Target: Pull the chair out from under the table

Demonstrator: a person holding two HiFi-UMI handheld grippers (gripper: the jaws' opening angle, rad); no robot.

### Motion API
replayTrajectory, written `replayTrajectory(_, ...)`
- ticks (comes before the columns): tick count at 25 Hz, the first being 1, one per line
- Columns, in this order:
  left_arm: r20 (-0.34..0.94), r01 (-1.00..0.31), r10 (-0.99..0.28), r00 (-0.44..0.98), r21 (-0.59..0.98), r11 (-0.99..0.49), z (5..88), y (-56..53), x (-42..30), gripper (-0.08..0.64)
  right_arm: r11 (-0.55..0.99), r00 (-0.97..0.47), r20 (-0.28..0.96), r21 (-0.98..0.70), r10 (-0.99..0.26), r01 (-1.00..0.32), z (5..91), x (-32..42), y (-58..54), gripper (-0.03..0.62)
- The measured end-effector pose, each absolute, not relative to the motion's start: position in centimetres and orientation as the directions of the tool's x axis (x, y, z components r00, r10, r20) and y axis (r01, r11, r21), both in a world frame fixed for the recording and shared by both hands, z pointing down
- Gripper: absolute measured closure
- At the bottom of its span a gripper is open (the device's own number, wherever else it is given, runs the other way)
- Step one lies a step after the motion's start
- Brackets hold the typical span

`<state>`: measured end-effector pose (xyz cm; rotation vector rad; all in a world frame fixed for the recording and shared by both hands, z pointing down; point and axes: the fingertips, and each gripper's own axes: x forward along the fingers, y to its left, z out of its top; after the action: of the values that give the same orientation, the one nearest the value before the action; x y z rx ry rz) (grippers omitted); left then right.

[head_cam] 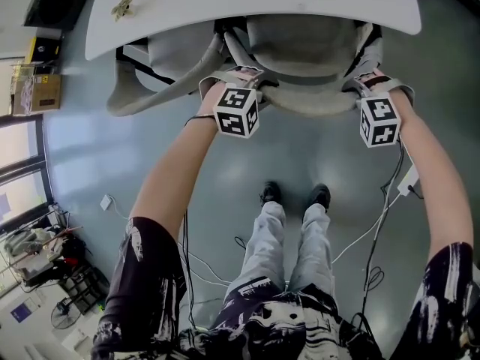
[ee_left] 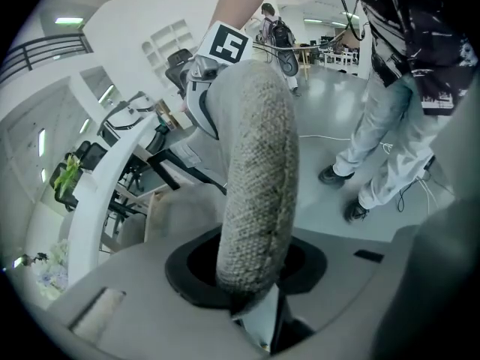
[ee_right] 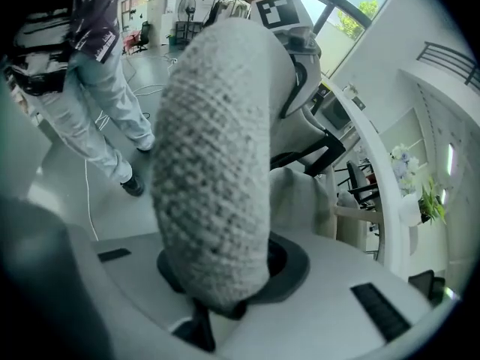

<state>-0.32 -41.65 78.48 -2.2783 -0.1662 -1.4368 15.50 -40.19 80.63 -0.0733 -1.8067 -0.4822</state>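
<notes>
A grey fabric chair (head_cam: 300,51) sits tucked under the white table (head_cam: 225,6), with only its curved backrest rim showing toward me. My left gripper (head_cam: 232,82) grips the left end of that rim and my right gripper (head_cam: 366,86) the right end. In the left gripper view the woven backrest (ee_left: 259,178) fills the gap of the left gripper (ee_left: 251,291), and the jaws are closed on it. The right gripper view shows the same backrest (ee_right: 217,186) clamped in the right gripper (ee_right: 217,291).
A second grey chair (head_cam: 150,73) stands at the left, partly under the table. My feet (head_cam: 296,195) are on the grey floor behind the chair. Cables (head_cam: 375,231) and a white adaptor (head_cam: 409,180) lie at the right. Boxes and shelves (head_cam: 37,88) line the left wall.
</notes>
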Motion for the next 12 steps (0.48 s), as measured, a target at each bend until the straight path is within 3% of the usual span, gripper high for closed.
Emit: replayTrajectory(12,0.904,0.388,-0.085,0.419,-0.263,-0.883,79.4,-28.6,-2.3,0.469,0.910,-0.286,0.945,0.254,-0.161,0.326,81.6,13.5,-27.5,0.528)
